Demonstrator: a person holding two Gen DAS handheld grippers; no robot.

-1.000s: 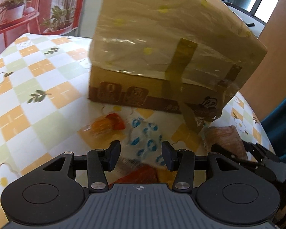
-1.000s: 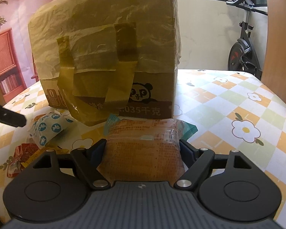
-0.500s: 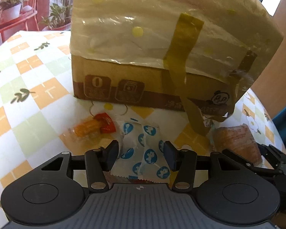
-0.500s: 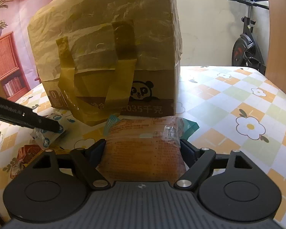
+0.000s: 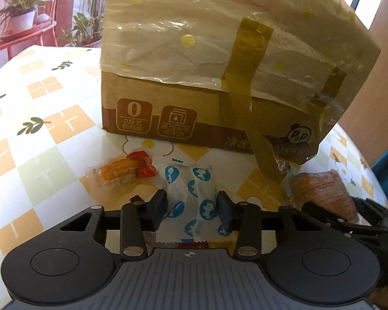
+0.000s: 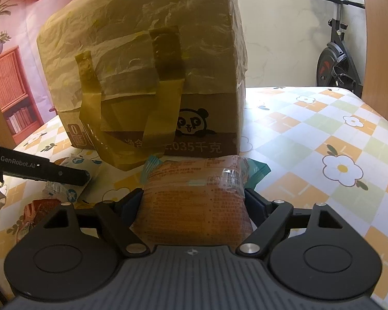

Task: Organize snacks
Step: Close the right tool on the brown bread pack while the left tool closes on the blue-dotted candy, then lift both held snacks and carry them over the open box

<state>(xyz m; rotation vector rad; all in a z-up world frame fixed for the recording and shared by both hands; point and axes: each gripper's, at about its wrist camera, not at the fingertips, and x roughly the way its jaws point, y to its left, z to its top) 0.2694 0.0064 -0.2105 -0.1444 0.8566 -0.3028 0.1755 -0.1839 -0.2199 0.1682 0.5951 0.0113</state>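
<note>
Your left gripper has just been closing around the white packet with blue dots, and its pads now pinch the wrapper where half a second ago they stood clear of it. The packet lies on the checked tablecloth, just in front of the cardboard box. Your right gripper is clamped on the orange snack pack as before. Both hands look loaded, so lifting into the box is likely next.
</note>
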